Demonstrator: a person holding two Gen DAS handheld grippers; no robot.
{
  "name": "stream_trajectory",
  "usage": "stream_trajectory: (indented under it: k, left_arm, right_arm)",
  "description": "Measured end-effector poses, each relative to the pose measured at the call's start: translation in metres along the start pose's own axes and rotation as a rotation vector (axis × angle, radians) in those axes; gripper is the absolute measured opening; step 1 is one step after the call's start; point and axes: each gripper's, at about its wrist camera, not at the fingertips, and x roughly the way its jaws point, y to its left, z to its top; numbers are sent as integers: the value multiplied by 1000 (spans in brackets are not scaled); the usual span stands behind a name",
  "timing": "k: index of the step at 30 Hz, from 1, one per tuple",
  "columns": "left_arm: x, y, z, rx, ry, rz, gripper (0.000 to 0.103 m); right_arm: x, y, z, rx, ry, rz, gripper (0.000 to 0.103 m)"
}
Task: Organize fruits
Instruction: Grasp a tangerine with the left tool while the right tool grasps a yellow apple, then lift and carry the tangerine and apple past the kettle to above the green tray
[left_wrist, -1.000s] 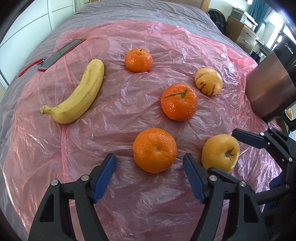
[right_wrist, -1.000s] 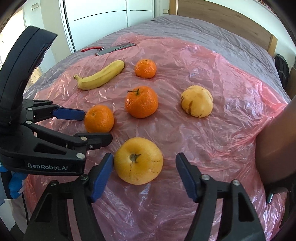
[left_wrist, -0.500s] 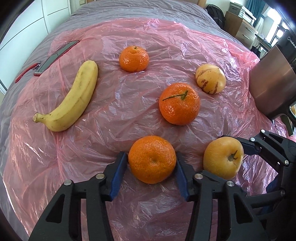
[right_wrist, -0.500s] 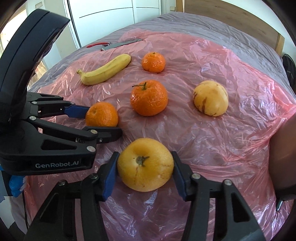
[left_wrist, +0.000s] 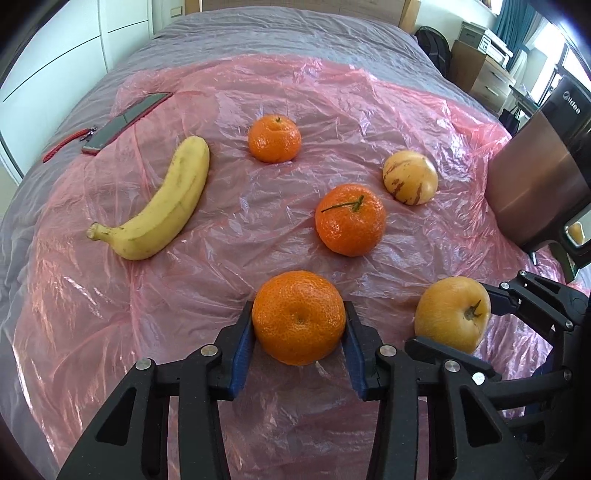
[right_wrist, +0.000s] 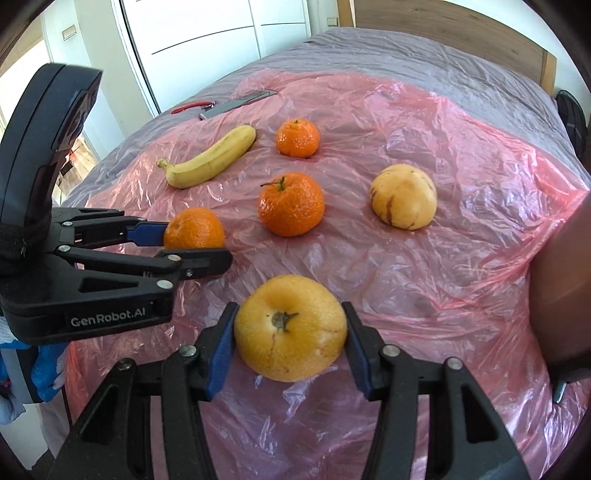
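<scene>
Item, grasp step: my left gripper is closing on the near mandarin, pads touching; my right gripper is clamping the yellow apple. Next, I judge: lifting both clear of the crinkling pink plastic sheet.

- The left gripper is closing, its blue fingers pressed on both sides of the near tangerine.
- The right gripper clasps a yellow apple beside it.
- A banana, two more tangerines and a striped melon lie on the pink plastic sheet.
</scene>
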Motion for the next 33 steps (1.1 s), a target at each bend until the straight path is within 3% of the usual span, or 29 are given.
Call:
stream_trajectory:
  k: [13,33]
  left_arm:
    - [-57,-8,-27,-19,-66,-18,38]
    - [-117,-48,-82,-5,-109,-87,38]
  right_arm:
    - [-62,1,-18,46,-43,-20,47]
    - [-149,-33,-93,177,-84,-133,47]
